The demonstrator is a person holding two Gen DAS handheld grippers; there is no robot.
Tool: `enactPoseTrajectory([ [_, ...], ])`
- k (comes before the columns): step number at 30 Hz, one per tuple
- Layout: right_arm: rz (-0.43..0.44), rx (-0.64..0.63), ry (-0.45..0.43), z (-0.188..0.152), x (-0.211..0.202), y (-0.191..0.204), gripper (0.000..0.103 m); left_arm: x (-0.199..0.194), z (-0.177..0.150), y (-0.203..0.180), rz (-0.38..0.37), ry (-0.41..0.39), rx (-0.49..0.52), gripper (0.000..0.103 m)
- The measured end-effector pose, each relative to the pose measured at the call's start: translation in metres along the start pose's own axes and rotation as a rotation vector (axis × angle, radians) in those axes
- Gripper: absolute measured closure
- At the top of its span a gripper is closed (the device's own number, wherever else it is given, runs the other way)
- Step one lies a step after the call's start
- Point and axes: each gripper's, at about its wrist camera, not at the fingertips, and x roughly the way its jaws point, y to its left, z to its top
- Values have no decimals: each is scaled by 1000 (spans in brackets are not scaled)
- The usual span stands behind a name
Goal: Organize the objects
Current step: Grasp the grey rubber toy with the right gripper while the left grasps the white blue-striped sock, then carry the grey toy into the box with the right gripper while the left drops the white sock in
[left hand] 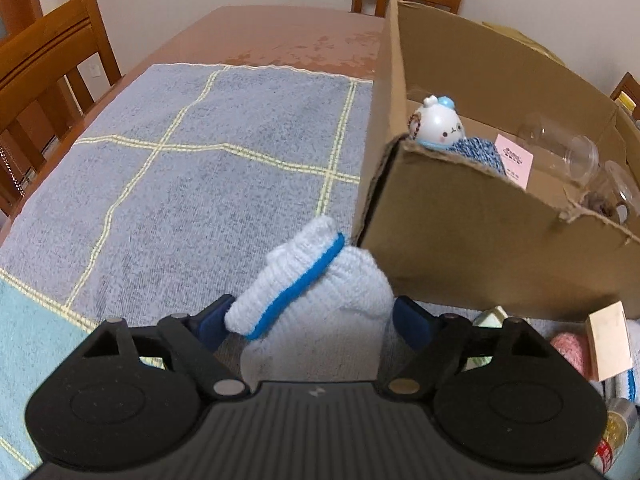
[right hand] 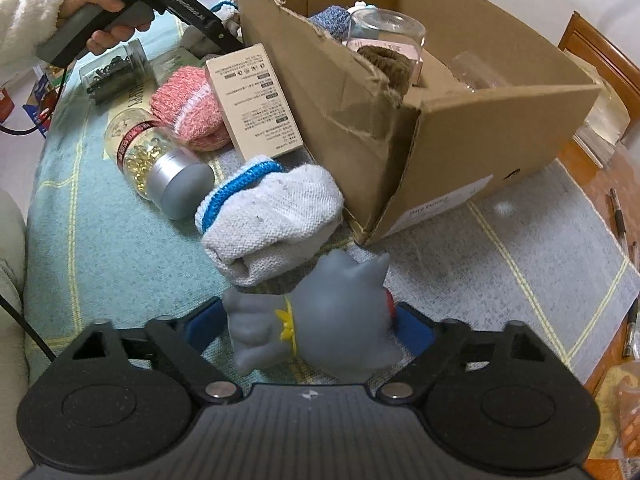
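Observation:
My left gripper (left hand: 312, 320) is shut on a white knit sock with a blue band (left hand: 316, 284), held just left of the cardboard box (left hand: 480, 248). The box holds a white round toy (left hand: 438, 124), a blue knit piece (left hand: 478, 152), a pink card (left hand: 516, 162) and clear glasses (left hand: 576, 156). My right gripper (right hand: 312, 328) is shut on a grey rubber figure with a yellow collar (right hand: 320, 320). A second white sock with a blue band (right hand: 268, 216) lies just beyond it, beside the box (right hand: 400, 128).
Left of the box lie a pink sock (right hand: 188, 108), a beige carton (right hand: 252, 100), a pill bottle (right hand: 160, 160) and a jar of dark bits (right hand: 116, 72). A checked cloth (left hand: 180, 152) covers the table. Wooden chairs (left hand: 44, 76) stand around. Pens (right hand: 618, 216) lie at the right edge.

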Motion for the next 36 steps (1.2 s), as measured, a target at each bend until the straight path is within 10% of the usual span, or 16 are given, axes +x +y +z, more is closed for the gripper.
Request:
enactPoseTrajectory([
  [36,-117,396,-13,22,-56,-3,24,-73,14,6,-42,-12,77,35],
])
